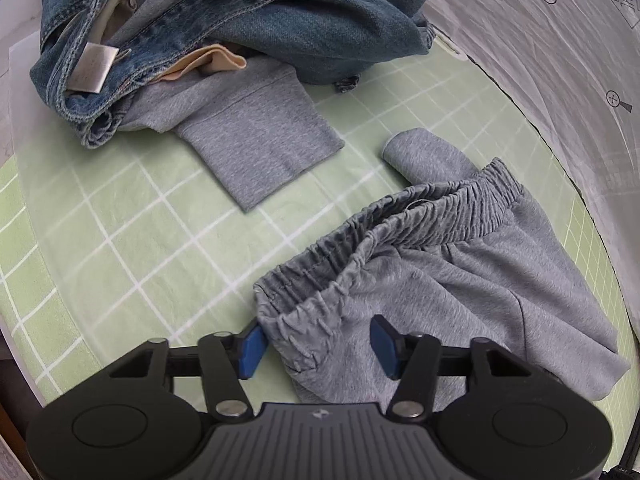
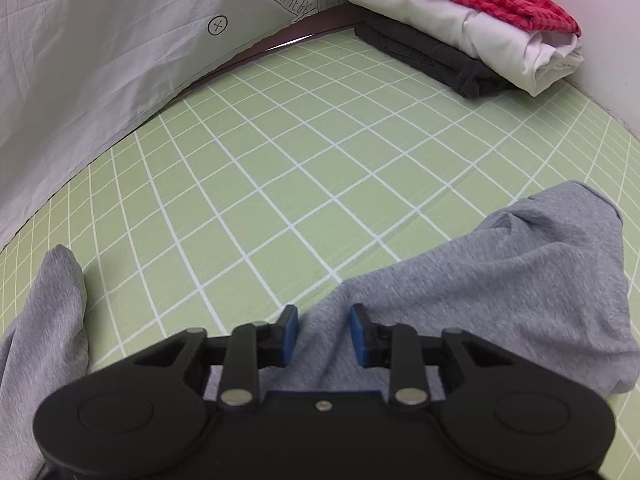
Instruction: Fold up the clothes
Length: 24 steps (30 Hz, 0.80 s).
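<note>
Two handheld grippers poised over grey sweatpants on a green checked tabletop, fingers spread, nothing gripped yet.

The left gripper (image 1: 316, 344) straddles the elastic waistband of the grey sweatpants (image 1: 460, 264), its blue fingers (image 1: 252, 346) apart on either side of bunched cloth. The right gripper (image 2: 323, 334) sits the same way, spread over a leg of the pants. Risks, as I judge them: pinching only one layer of the gaping waistband would skew the fold, and dragging toward the unfolded denim heap (image 1: 240, 20) at the far edge could snag the grey sleeve (image 1: 260, 136) lying between.
</note>
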Tool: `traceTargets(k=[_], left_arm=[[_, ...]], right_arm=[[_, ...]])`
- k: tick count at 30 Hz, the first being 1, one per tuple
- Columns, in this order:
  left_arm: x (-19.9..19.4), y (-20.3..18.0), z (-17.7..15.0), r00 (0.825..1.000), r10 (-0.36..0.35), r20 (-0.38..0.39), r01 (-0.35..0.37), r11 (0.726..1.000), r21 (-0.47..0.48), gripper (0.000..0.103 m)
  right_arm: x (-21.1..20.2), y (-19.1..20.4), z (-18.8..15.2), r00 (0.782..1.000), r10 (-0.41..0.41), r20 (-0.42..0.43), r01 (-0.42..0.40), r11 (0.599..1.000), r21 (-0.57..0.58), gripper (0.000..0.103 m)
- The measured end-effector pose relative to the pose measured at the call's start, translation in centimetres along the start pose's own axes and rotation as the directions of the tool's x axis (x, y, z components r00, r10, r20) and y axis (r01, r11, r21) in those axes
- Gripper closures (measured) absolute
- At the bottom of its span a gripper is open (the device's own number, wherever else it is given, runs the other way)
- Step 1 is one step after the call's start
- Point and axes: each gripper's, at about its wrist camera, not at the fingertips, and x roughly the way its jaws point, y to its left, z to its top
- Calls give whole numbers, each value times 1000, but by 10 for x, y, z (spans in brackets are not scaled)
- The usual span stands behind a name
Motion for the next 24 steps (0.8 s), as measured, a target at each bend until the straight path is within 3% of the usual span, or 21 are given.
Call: traceTargets(k=[2, 5, 11, 15, 19, 20, 21, 24], left_arm=[[-1, -2, 3, 1000, 6, 17, -7, 1000, 21, 87], [-6, 3, 11, 999, 3, 53, -3, 1000, 18, 92], [-29, 20, 33, 986, 16, 165, -19, 1000, 15, 93], [-26, 28, 40, 988, 37, 152, -32, 999, -33, 92], [-17, 23, 28, 993, 45, 110, -46, 999, 2, 87], [-17, 21, 24, 993, 45, 108, -47, 999, 18, 84], [-19, 18, 20, 993, 43, 111, -47, 998, 33, 75], [-26, 12, 9, 990, 38, 137, -47, 997, 63, 62]], right_arm=[[-5, -6, -3, 1000, 5, 9, -5, 1000, -10, 100], [-21, -16, -14, 999, -3, 34, 4, 1000, -25, 102], [-69, -50, -56, 999, -18, 37, 20, 999, -48, 102], [-85, -65, -98, 999, -22, -39, 17, 993, -118, 101], [-90, -82, -111, 997, 16, -73, -21, 997, -69, 98], [-95, -87, -109, 998, 31, -55, -34, 998, -53, 89], [-100, -92, -106, 998, 46, -29, -48, 998, -43, 71], [-115, -111, -94, 995, 76, 65, -74, 997, -26, 60]])
